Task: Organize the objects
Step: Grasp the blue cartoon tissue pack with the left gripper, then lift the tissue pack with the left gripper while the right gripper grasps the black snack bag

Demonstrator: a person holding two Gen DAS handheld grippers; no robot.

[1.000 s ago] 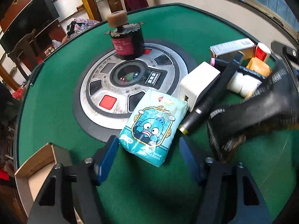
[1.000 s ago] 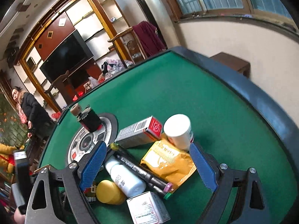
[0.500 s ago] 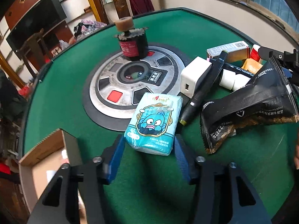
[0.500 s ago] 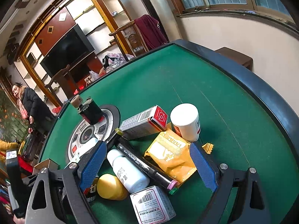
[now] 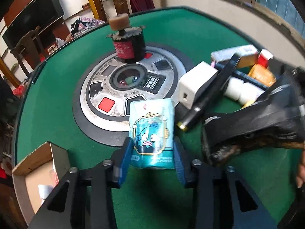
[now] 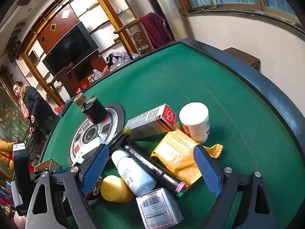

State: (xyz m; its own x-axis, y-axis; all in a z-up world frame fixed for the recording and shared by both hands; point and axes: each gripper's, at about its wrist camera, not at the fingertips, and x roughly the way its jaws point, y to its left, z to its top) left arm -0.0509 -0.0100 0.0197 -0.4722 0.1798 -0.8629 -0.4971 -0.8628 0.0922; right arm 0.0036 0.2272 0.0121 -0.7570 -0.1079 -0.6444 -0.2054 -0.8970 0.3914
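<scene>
While your left gripper [image 5: 152,155], jaws just closing, pinches the teal cartoon-printed tissue pack [image 5: 151,131] above the green felt table [image 5: 57,114], squeeze gently; lift straight toward the open cardboard box [image 5: 38,171]; your right gripper [image 6: 150,168] hangs spread wide.

No surely legible text, perhaps.

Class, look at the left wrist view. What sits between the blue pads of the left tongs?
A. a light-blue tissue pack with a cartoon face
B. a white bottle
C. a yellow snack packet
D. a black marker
A: the tissue pack sits squeezed between the pads of the left tongs, whose jaws have just been closing on it.
</scene>
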